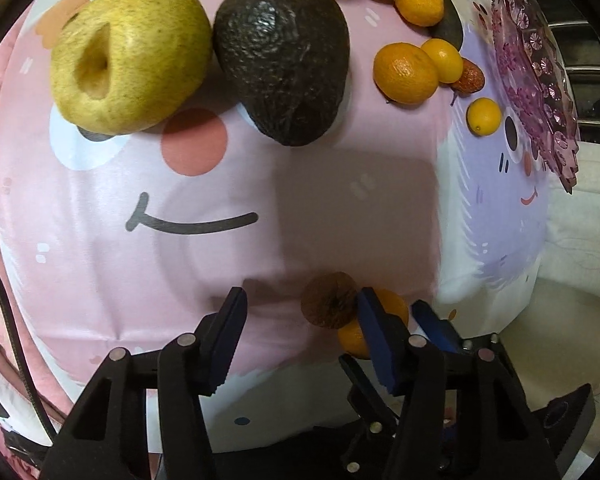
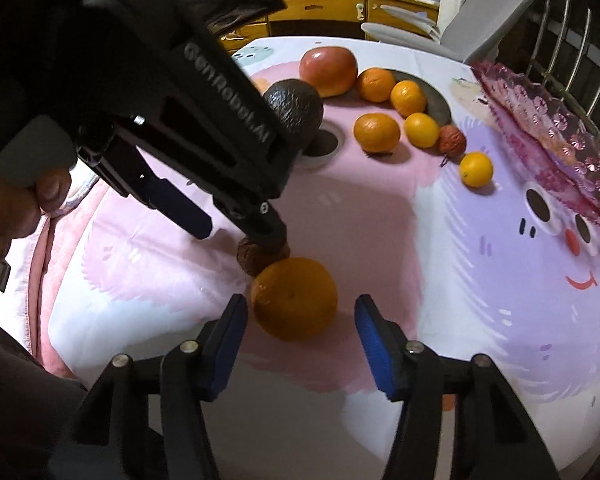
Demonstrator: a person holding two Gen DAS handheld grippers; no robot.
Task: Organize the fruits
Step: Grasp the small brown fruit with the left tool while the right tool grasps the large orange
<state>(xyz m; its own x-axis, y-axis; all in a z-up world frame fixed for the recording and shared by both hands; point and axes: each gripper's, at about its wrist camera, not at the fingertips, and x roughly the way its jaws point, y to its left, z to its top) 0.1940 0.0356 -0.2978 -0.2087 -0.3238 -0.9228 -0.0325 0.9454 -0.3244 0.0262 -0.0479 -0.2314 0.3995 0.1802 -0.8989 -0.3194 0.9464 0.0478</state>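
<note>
Two open tongs at an orange and a brown fruit on the tablecloth.
We see the orange [image 2: 294, 299] lying between the spread fingers of the right gripper [image 2: 300, 344], ungrasped, touching a small brown fruit [image 2: 256, 261]; the left gripper [image 1: 298, 326], also spread wide and holding nothing, hangs over that fruit, with an avocado [image 1: 282, 56] and pear [image 1: 126, 56] well beyond on the tablecloth [image 2: 480, 280].

A pastel tablecloth [image 2: 480, 300] printed with smiling cartoon faces covers the table. Behind it stand a grey chair [image 2: 476, 32] and a yellow wooden cabinet [image 2: 320, 14].
</note>
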